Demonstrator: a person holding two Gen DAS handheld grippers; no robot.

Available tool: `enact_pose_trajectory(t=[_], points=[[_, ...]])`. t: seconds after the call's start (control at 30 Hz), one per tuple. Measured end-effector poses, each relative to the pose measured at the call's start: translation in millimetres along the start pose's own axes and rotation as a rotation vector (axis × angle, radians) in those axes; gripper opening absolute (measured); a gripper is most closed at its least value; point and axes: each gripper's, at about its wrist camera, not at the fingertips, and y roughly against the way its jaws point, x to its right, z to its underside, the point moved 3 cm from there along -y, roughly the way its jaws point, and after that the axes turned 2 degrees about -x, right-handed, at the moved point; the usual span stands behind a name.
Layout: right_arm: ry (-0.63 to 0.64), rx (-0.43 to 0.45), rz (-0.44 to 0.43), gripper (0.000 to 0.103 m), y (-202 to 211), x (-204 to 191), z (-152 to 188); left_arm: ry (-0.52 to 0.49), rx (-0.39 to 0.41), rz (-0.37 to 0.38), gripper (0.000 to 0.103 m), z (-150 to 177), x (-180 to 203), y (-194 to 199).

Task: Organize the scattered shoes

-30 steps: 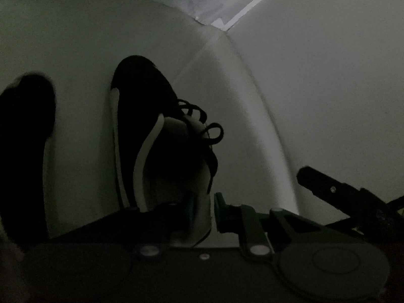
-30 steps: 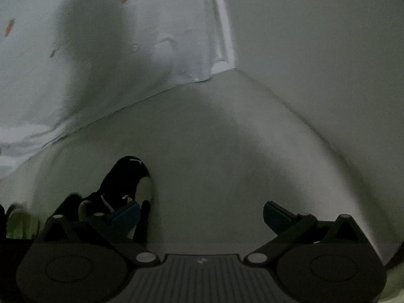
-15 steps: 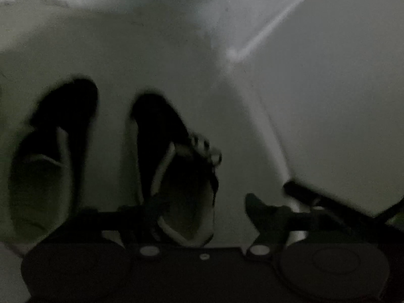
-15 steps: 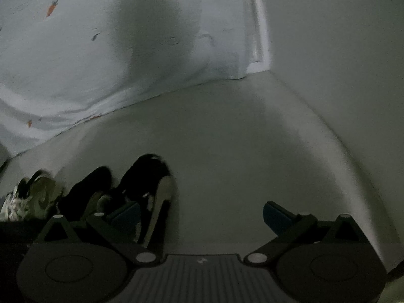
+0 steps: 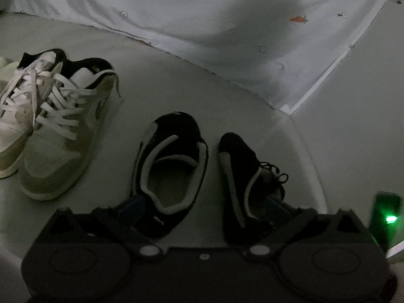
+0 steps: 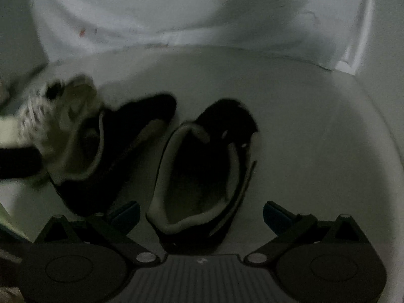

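Two black shoes (image 5: pixel 174 166) paired on floor, right of white sneakers (image 5: pixel 58 131), toes toward sheet (image 5: pixel 202 25). Left tongs (image 5: pixel 202 209), right tongs (image 6: pixel 202 213) both spread, empty (pair looks placed). Next: seek stray shoe.

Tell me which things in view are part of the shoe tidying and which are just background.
Part of the job:
- left black shoe
- right black shoe
- pair of white and tan sneakers

Just background:
- carrot-print sheet
- green indicator light
- white baseboard
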Motion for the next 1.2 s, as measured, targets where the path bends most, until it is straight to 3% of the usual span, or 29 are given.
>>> enact_pose_trajectory(t=[0.2,0.3,0.47,0.57,0.77,1.03,1.2], points=[[-0.03,-0.032,0.021,0.101,7.0,22.0,5.2,-0.003,0.006,0.01,0.102,-3.9,-5.2,5.5],[-0.073,-0.052,0.089,0.101,12.0,43.7,8.8,0.0,-0.003,0.027,0.102,-11.5,-6.3,-1.1],[-0.29,-0.06,0.236,0.101,10.2,100.7,4.9,-0.029,0.021,0.055,0.102,-28.4,1.4,-12.0],[-0.367,-0.05,0.275,0.101,1.3,125.4,-6.4,-0.07,0.024,0.067,0.102,-41.2,3.6,-18.7],[-0.388,-0.029,0.37,0.101,-23.9,158.0,-45.3,-0.089,0.035,0.069,0.102,-73.9,-0.5,-35.8],[-0.441,-0.006,0.367,0.101,-68.1,189.3,-105.8,-0.065,0.002,0.024,0.102,-126.6,-15.7,-93.9],[-0.495,0.037,0.302,0.101,-96.0,197.1,-138.0,-0.069,-0.041,0.033,0.102,-155.0,-21.5,-132.6]])
